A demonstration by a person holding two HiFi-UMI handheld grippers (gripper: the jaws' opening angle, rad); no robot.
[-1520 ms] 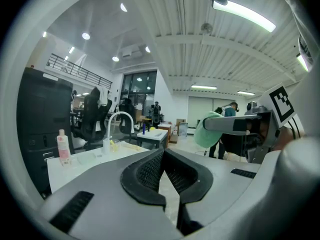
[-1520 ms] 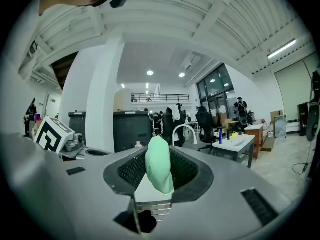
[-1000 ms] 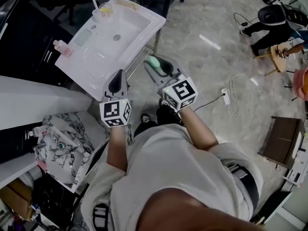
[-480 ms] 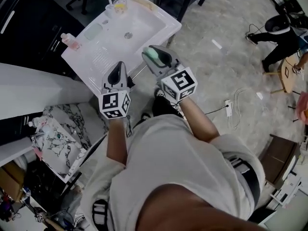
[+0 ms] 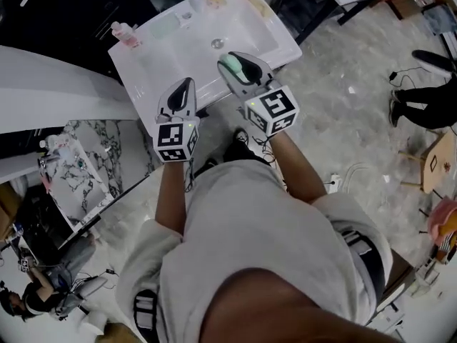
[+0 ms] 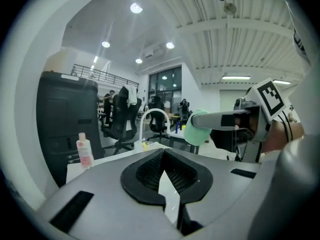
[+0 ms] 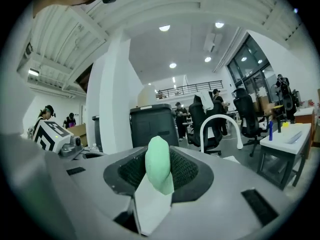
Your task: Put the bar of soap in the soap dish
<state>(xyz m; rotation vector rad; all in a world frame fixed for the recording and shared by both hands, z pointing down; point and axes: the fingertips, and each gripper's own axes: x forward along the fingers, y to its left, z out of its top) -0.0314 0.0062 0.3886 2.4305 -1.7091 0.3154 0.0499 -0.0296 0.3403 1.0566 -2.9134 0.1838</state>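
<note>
Head view: soap (image 5: 230, 66) in right gripper (image 5: 234, 60)

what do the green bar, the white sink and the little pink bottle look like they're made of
The green bar looks like soap: matte, pale mint, waxy, rounded edges. The sink is probably glazed ceramic or glossy resin: smooth white with soft sheen. The pink bottle seems clear plastic, pink liquid showing through.
</note>
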